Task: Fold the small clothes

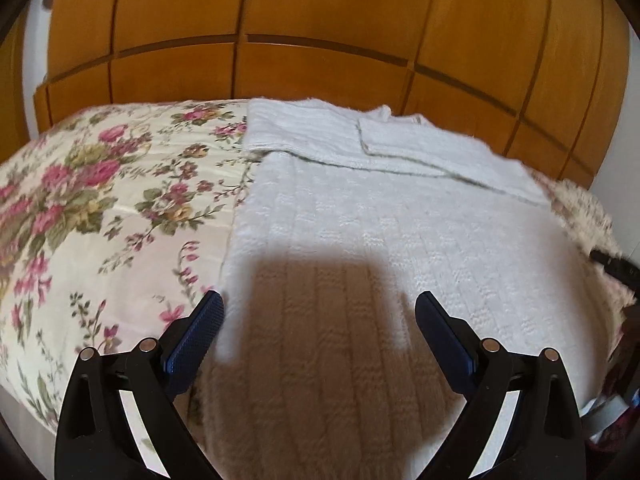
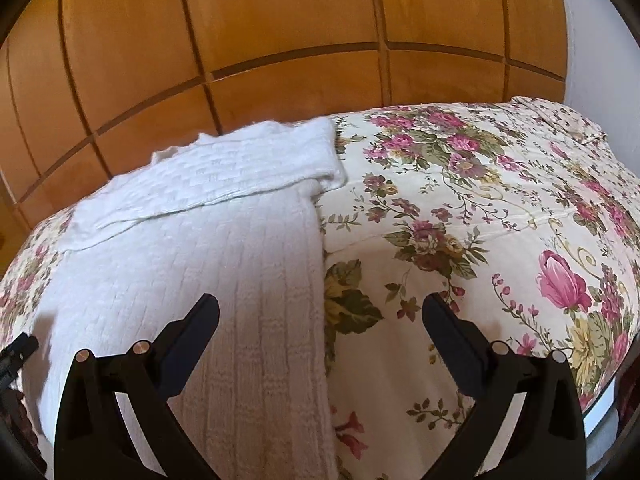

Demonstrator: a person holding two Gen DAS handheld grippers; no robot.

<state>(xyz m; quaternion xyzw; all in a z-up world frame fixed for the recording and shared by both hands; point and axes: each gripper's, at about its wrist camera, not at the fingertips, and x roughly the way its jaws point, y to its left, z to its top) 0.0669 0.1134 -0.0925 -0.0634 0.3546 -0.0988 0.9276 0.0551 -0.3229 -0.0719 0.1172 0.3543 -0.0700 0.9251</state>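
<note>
Sweater lies flat on the floral bedspread, sleeves already crossed at its far end. Left gripper and right gripper both hover spread wide, empty, over its near hem. Next, I'd say: pinch that hem and carry it up toward the sleeves.

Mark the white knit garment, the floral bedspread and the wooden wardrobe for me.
white knit garment (image 1: 400, 220): left wrist view, middle of its body.
floral bedspread (image 2: 480, 208): right wrist view, bare patch right of the garment.
wooden wardrobe (image 2: 280, 20): right wrist view, upper door panel.

Bedroom: floral bedspread, wooden wardrobe
</note>
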